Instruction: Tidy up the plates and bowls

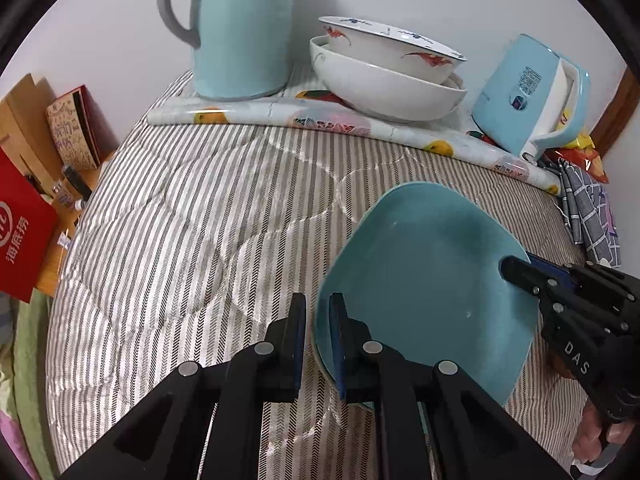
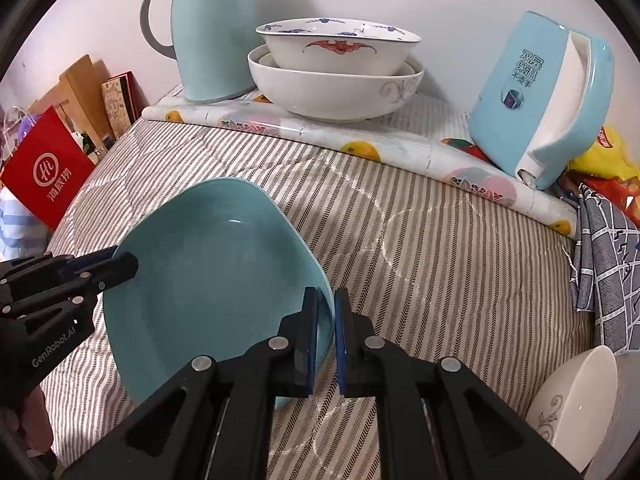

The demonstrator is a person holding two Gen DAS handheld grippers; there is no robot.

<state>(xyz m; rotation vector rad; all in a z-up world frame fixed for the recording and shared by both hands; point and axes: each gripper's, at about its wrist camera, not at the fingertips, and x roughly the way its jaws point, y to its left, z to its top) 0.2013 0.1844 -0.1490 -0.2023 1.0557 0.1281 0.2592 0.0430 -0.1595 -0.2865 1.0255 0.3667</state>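
A teal square plate (image 1: 424,280) is held tilted above the striped quilt; it also shows in the right wrist view (image 2: 212,284). My left gripper (image 1: 318,344) is shut on its left rim. My right gripper (image 2: 326,340) is shut on its right rim; it appears in the left wrist view (image 1: 520,270). The left gripper appears in the right wrist view (image 2: 120,264). At the back, a patterned white bowl (image 2: 336,50) sits nested in a larger white bowl (image 2: 332,94); the two also show in the left wrist view (image 1: 384,76).
A teal thermos jug (image 2: 212,36) stands left of the bowls, a light blue kettle (image 2: 540,96) right of them, all on a fruit-print mat (image 2: 360,148). Another white bowl (image 2: 576,404) lies at the lower right. A red bag (image 2: 44,168) and a checked cloth (image 2: 608,264) flank the quilt.
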